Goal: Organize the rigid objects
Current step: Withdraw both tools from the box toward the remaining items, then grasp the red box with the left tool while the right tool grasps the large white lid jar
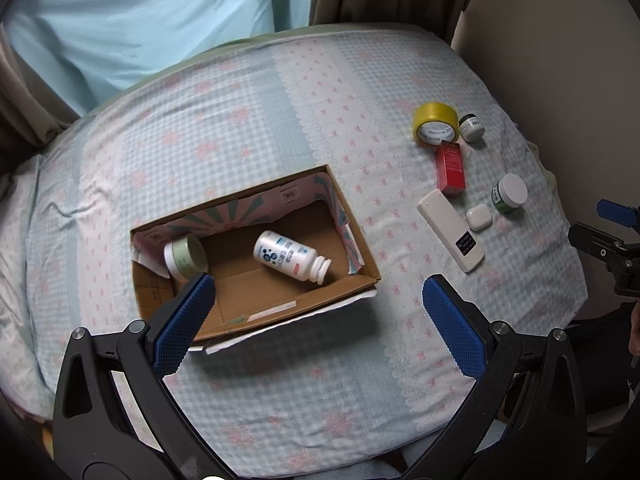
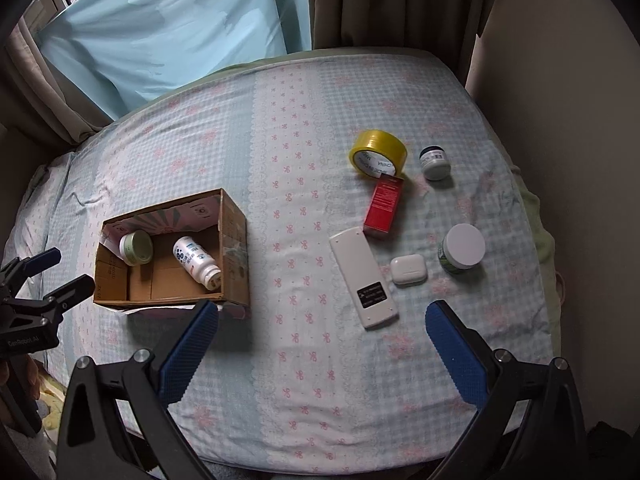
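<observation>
An open cardboard box [image 1: 362,244] [image 2: 234,232] lies on the bed. Inside lie a white pill bottle [image 1: 290,255] [image 2: 196,263] and a pale green jar [image 1: 185,257] [image 2: 137,247], both on their sides. To the right lie a yellow tape roll [image 2: 378,154] [image 1: 434,123], a red carton [image 2: 383,205] [image 1: 450,169], a white remote [image 2: 363,283] [image 1: 450,230], a white earbud case [image 2: 408,269] [image 1: 479,218], a white-lidded green jar [image 2: 462,249] [image 1: 509,193] and a small dark-lidded jar [image 2: 435,163] [image 1: 472,127]. My left gripper [image 1: 318,308] is open and empty above the box's near edge. My right gripper [image 2: 322,334] is open and empty, near the remote's near end.
The bed has a blue-and-pink checked sheet [image 2: 304,380]. A light blue curtain [image 2: 168,28] and brown drapes [image 2: 384,4] hang behind it. A beige wall [image 2: 560,80] borders the bed on the right. The bed's near edge lies just under both grippers.
</observation>
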